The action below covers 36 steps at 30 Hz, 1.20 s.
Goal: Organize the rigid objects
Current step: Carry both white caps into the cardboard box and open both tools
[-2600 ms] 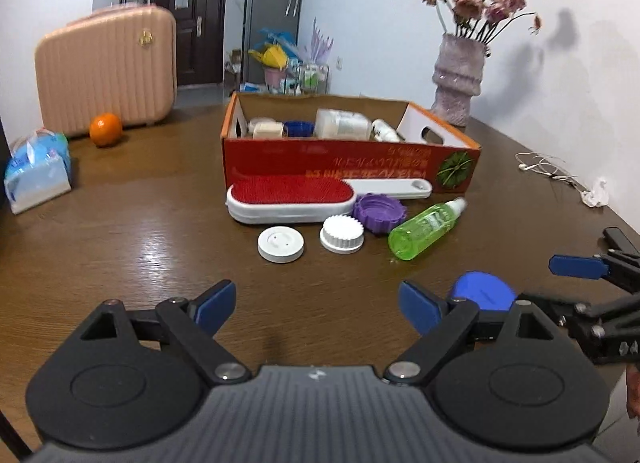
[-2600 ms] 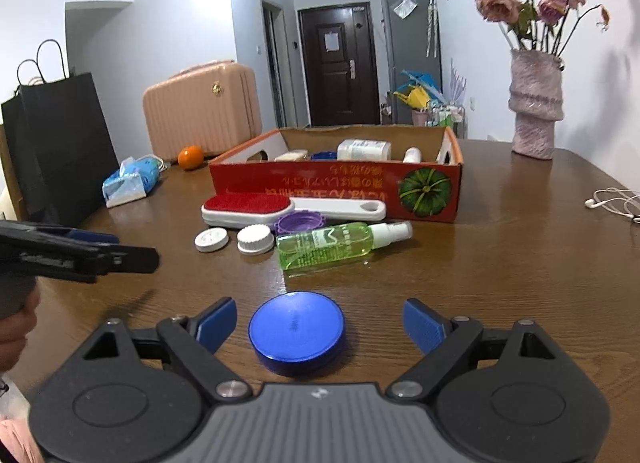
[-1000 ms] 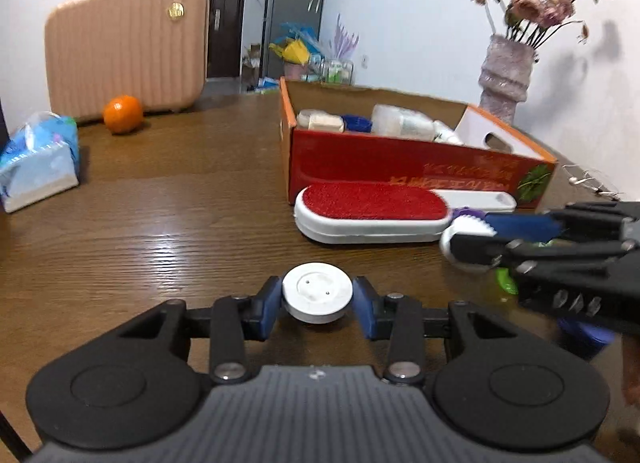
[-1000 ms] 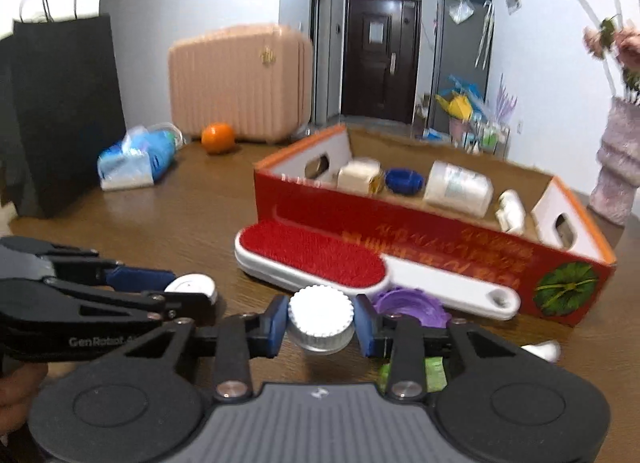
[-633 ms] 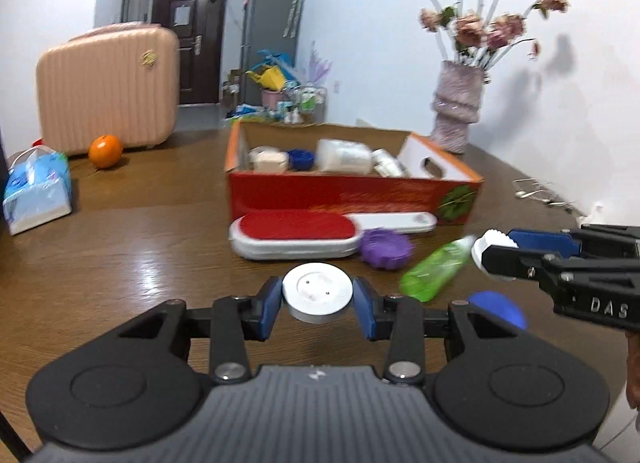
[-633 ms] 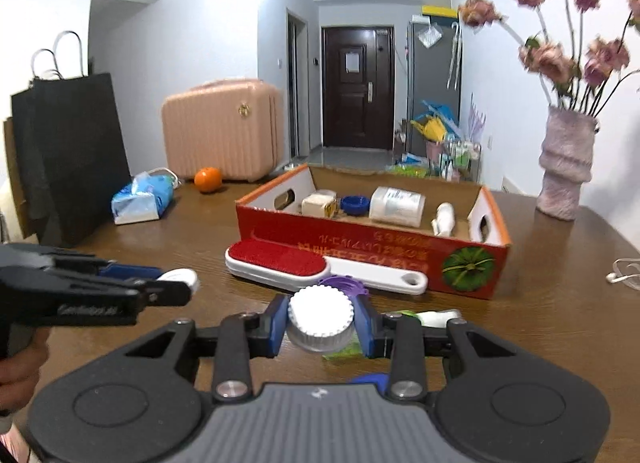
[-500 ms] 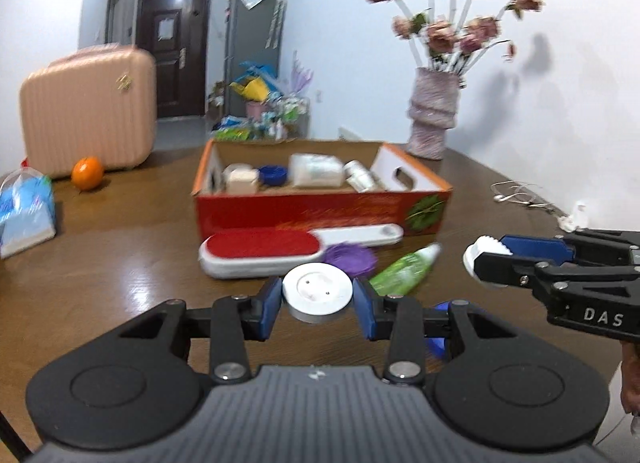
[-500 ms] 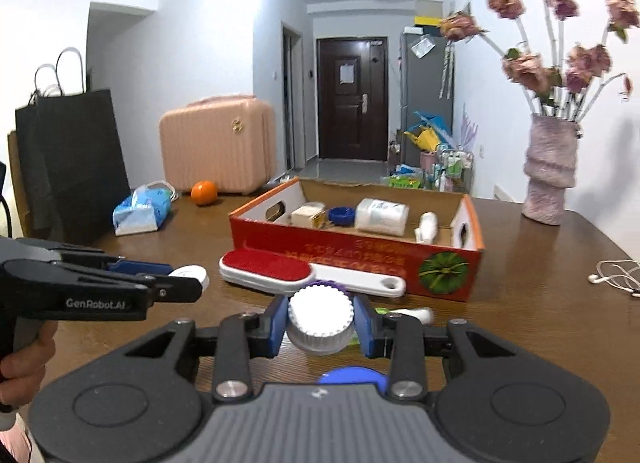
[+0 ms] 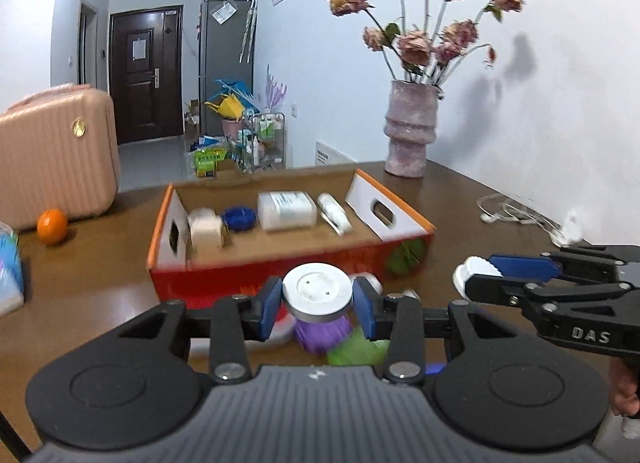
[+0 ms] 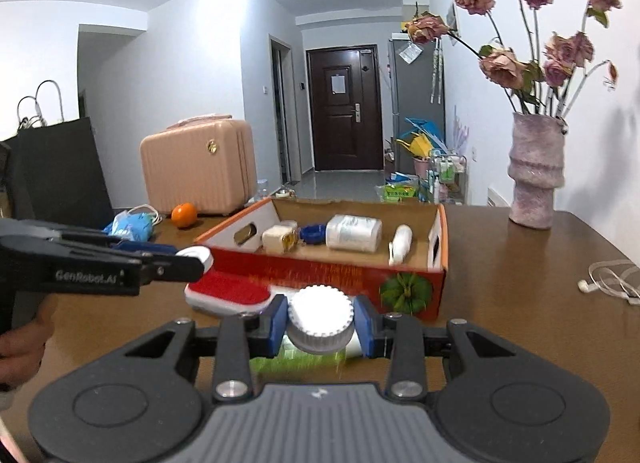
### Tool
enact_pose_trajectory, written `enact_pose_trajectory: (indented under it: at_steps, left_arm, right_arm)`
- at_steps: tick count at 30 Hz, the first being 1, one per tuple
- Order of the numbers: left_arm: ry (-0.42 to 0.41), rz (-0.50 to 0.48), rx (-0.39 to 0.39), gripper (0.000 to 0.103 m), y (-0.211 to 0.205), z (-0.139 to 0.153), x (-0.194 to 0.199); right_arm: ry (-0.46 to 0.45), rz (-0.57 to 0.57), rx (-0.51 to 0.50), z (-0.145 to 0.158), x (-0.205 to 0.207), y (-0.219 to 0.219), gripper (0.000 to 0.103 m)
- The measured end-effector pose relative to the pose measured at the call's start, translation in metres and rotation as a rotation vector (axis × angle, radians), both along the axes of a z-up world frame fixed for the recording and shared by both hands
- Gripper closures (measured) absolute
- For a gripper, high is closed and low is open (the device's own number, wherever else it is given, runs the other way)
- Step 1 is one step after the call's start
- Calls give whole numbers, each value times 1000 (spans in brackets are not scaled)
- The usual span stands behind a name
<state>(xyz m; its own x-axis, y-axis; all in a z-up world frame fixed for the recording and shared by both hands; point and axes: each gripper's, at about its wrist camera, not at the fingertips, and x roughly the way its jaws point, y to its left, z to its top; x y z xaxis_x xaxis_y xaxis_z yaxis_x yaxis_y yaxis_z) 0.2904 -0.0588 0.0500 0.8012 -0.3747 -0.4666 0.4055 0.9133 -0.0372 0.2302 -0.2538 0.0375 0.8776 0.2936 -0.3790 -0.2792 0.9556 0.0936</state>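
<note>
My left gripper [image 9: 317,301] is shut on a smooth white round lid [image 9: 317,291], held in the air just short of the red cardboard box [image 9: 240,279]. My right gripper [image 10: 321,321] is shut on a ridged white cap [image 10: 321,317], also lifted, near the box's front wall [image 10: 320,271]. Inside the box lie a white jar [image 9: 286,210], a blue lid [image 9: 239,219], a cream block [image 9: 206,231] and a small white bottle [image 9: 334,217]. Below the grippers on the table lie a red lint brush [image 10: 228,291], a purple lid [image 9: 320,337] and a green bottle [image 10: 296,361], partly hidden.
A vase of dried roses [image 10: 534,179] stands at the back right of the brown table [image 10: 520,303]. White earphones [image 10: 608,277] lie at the right. An orange [image 10: 184,215], a pink case [image 10: 200,169], a tissue pack [image 10: 134,225] and a black bag [image 10: 60,171] are at the left.
Both grippers have risen and moved toward the box, each keeping its white lid. The box looks nearer and I see more of its inside; the items on the table have slid under the fingers.
</note>
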Motion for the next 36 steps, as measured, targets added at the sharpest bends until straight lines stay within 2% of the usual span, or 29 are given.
enact_pose_trajectory:
  at_steps: [5,7,9,14,16,18,19,20,21,22,23,24,27,31,36]
  left_arm:
    - [76,0,18,64,-4,4,96]
    - [94,2,36,64,-7,-2,133]
    - [121,21,50,64,-9,-11,166]
    - [219,57,80,63,-12,-39,231]
    - [232,115,81,60,-12,-46,249]
    - [231,147,69,52,-10,-52,260]
    - [240,151,64,52,-9,-55,264]
    - [255,145,56,47,-9,-56,266]
    - [259,132,43,42,-7,-57,266]
    - [257,125,32,27,-6,-58,265]
    - [262,130,32,24,-6,-60,265]
    - [265,138,34,26,-7,-60,265]
    - [272,155,7,30,-9,-61,266]
    - [270,139,11,35,-16,-61,262]
    - [276,116,4,35,-21,-62,259]
  right_arm:
    - [-2,24,-28,12,79,0,68]
    - [22,12,-25,10,115,-1,68]
    - [84,-9,-19,2,158,-4,68]
    - [155,-97,-176,-15,238,-3,68]
    - [169,-115,-261,-22,257,3,68]
    - [173,-121,-293,-30,270,7,65]
    - [180,-116,-293,-34,274,8,59]
    - [186,-115,-285,-37,276,7,55]
    - [187,-119,-267,-41,279,5,48]
    - [190,-127,-241,-42,281,2,48]
    - [190,-132,-207,-40,282,-3,45]
    - [186,-143,-161,-38,282,-9,37]
    - [197,-165,-112,-39,285,-20,37]
    - [207,-156,-181,-41,289,-18,37]
    - [239,-119,-348,-45,284,-3,37]
